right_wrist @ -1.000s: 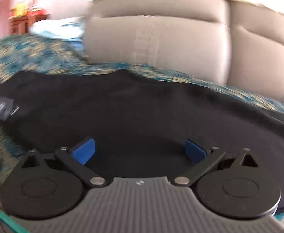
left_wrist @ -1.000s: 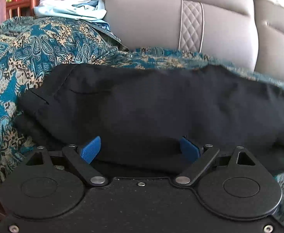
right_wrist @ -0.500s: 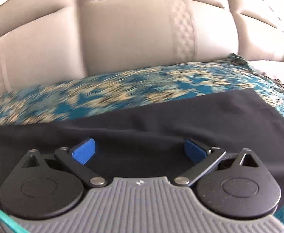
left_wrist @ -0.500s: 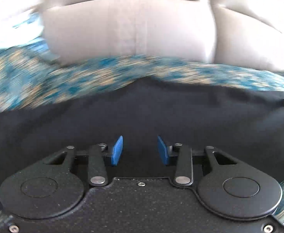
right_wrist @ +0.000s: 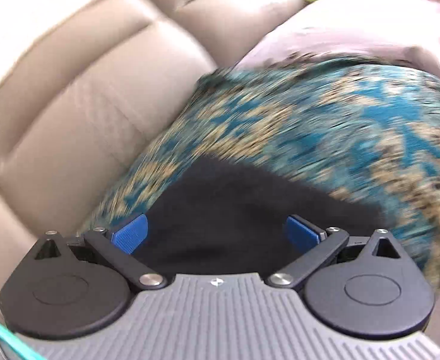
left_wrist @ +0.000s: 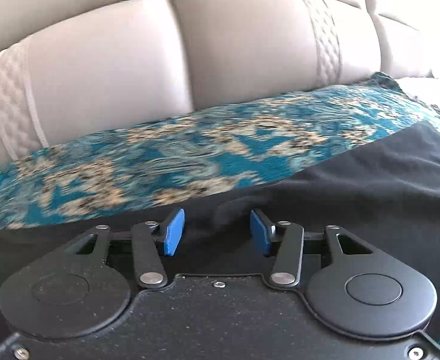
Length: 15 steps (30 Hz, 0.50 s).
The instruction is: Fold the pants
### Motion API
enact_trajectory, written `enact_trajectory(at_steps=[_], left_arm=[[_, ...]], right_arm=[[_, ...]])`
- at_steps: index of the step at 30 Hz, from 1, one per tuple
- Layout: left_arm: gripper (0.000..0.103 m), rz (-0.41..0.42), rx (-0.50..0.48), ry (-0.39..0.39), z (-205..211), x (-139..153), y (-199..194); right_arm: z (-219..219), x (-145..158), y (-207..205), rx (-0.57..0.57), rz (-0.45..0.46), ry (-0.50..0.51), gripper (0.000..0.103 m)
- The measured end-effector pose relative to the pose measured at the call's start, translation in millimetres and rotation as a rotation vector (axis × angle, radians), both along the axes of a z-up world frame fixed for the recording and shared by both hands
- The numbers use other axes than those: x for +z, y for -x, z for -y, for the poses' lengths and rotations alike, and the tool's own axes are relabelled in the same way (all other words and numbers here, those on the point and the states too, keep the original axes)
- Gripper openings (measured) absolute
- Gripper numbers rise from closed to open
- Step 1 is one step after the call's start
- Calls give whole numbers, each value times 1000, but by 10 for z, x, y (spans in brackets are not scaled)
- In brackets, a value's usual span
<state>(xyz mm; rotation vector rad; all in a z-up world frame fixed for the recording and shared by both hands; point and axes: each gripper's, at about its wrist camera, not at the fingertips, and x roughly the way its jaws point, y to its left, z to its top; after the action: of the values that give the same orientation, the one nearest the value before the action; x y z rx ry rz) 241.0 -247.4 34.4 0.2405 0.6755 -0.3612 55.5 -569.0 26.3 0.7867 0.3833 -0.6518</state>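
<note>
The black pants (left_wrist: 370, 186) lie on a teal patterned cover (left_wrist: 159, 162) over a sofa seat. In the left wrist view my left gripper (left_wrist: 216, 231) hovers low over the pants, its blue pads partly closed with a gap between them and nothing held. In the right wrist view the pants (right_wrist: 235, 207) end in a rounded edge on the cover (right_wrist: 340, 126). My right gripper (right_wrist: 216, 234) is wide open over that end, with black cloth between its pads but not pinched. Both views are blurred.
The beige leather sofa backrest (left_wrist: 220, 54) rises just behind the cover and also shows in the right wrist view (right_wrist: 84, 105). A pale cushion or cloth (right_wrist: 355, 39) lies past the cover's far end on the right.
Both grippers have swept to the right along the pants toward the leg end. The left gripper's pads have closed from wide open to a narrower gap. The right gripper has stayed wide open and tilted.
</note>
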Motion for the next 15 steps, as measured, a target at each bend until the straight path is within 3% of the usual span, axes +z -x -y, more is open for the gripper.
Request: enact_trajectory(at_steps=[4, 7, 9, 11, 15], left_arm=[[55, 6, -1, 5, 150, -60, -19], [58, 54, -10, -20, 197, -116, 68], [58, 70, -15, -18, 182, -132, 111], [59, 69, -15, -1, 154, -128, 123], [61, 94, -22, 13, 110, -159, 163]], right_arm=[[198, -50, 509, -109, 3, 24, 102], [325, -220, 741, -141, -27, -53, 76], [362, -314, 818, -147, -50, -61, 44], [312, -305, 851, -125, -104, 6, 34], [176, -279, 778, -70, -175, 74, 26]])
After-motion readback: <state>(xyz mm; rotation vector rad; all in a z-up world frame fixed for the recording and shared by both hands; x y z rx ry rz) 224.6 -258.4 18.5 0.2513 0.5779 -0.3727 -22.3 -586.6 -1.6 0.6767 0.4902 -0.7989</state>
